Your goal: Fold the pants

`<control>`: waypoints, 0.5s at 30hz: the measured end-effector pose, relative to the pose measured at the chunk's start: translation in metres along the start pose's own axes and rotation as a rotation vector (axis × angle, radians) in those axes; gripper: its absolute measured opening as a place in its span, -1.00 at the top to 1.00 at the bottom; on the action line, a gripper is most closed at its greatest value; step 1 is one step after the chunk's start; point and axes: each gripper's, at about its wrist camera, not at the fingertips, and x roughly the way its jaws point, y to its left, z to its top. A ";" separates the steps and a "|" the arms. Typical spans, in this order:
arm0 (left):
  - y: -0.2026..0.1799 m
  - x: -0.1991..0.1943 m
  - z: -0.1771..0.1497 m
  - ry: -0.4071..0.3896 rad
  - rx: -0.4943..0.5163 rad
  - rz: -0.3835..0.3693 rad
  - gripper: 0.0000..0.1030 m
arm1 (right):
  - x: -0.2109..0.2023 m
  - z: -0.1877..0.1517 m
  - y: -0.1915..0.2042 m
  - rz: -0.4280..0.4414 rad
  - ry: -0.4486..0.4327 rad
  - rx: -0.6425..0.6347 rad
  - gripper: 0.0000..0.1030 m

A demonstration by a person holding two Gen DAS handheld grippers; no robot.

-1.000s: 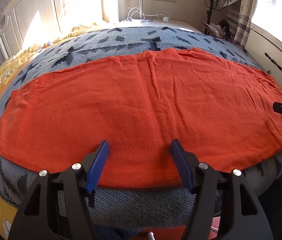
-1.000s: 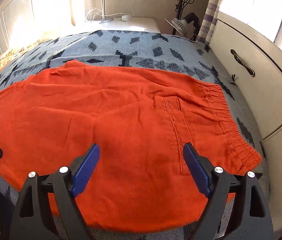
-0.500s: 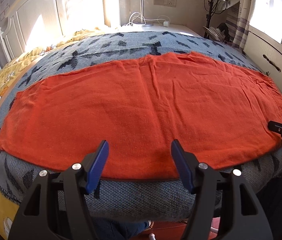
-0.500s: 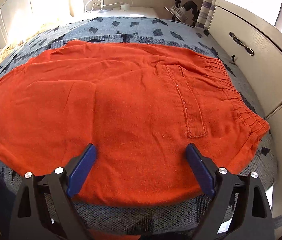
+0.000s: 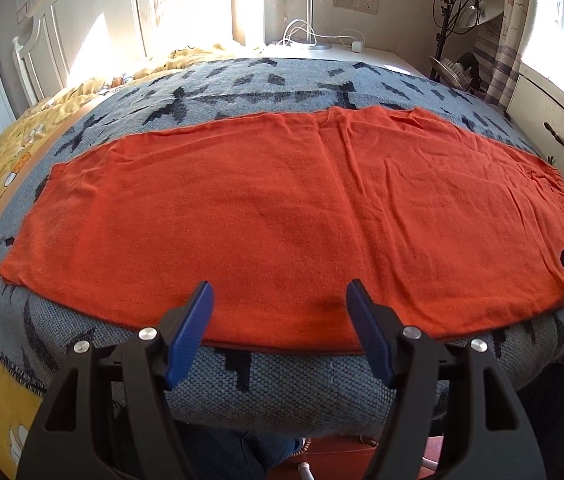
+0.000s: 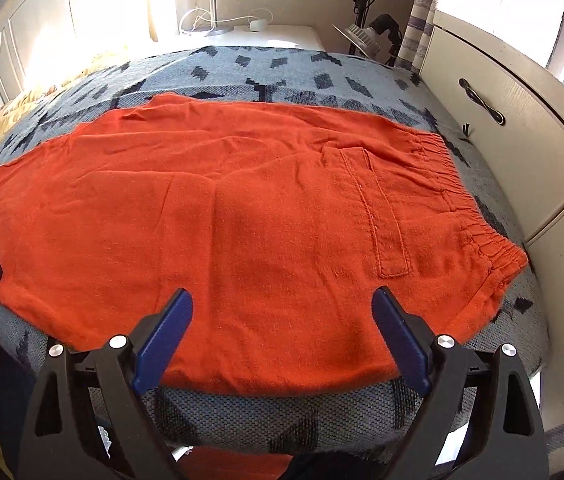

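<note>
Both tools, left tool and right tool, have pulled back, jaws apart and empty, while the pants lie flat on the bed, needing more folds.

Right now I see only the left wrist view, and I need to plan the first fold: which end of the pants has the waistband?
Observer: The gathered elastic waistband is at the right-hand end of the pants, beside the cabinet.
Operator: Is anything sewn on at that end?
Observer: Yes, a patch pocket faces up just inside the waistband.
Operator: Is the right gripper holding cloth?
Observer: No. The right gripper has its fingers spread open over the near edge and grips nothing.
</note>
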 end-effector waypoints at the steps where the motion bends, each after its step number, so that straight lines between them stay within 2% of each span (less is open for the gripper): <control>1: 0.003 -0.002 0.000 -0.005 -0.006 0.002 -0.33 | -0.003 0.000 0.003 0.009 -0.004 -0.002 -0.71; 15: 0.040 -0.021 -0.004 -0.033 -0.093 0.021 -0.33 | -0.014 -0.001 0.045 0.042 -0.016 -0.079 -0.71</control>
